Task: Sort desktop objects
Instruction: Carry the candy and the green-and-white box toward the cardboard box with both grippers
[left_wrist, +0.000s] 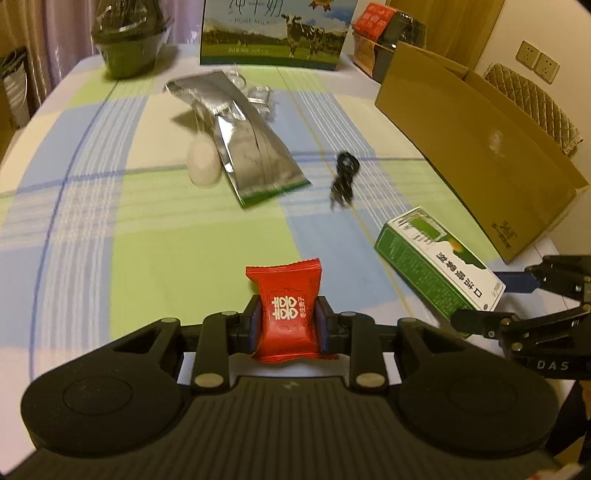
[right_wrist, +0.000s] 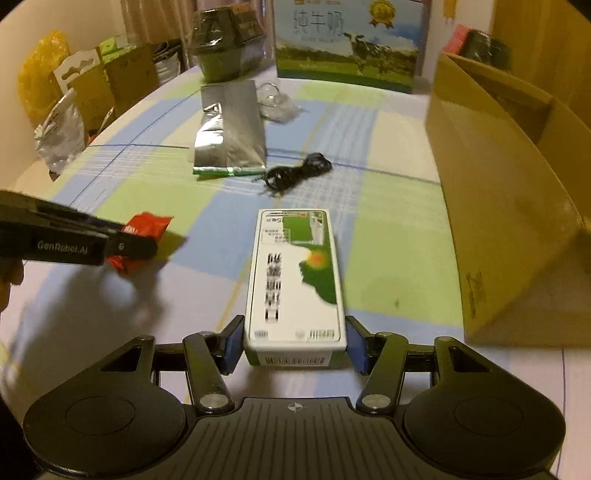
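Observation:
A red candy packet (left_wrist: 286, 314) sits between the pads of my left gripper (left_wrist: 288, 322), which is shut on it and holds it above the checked tablecloth (left_wrist: 155, 258). My right gripper (right_wrist: 295, 345) is shut on the near end of a green and white carton (right_wrist: 295, 280), its blue pads pressing both sides. In the left wrist view the carton (left_wrist: 432, 266) shows at the right with the right gripper (left_wrist: 495, 299) on it. In the right wrist view the left gripper (right_wrist: 136, 240) comes in from the left with the candy packet (right_wrist: 147, 225).
An open cardboard box (right_wrist: 498, 206) stands along the right. Mid-table lie a silver pouch (left_wrist: 251, 155), a white egg-shaped thing (left_wrist: 203, 162), a coiled black cable (right_wrist: 295, 171) and clear plastic (right_wrist: 275, 101). A milk case (left_wrist: 273, 33) and a dark wrapped container (left_wrist: 129, 48) stand at the back.

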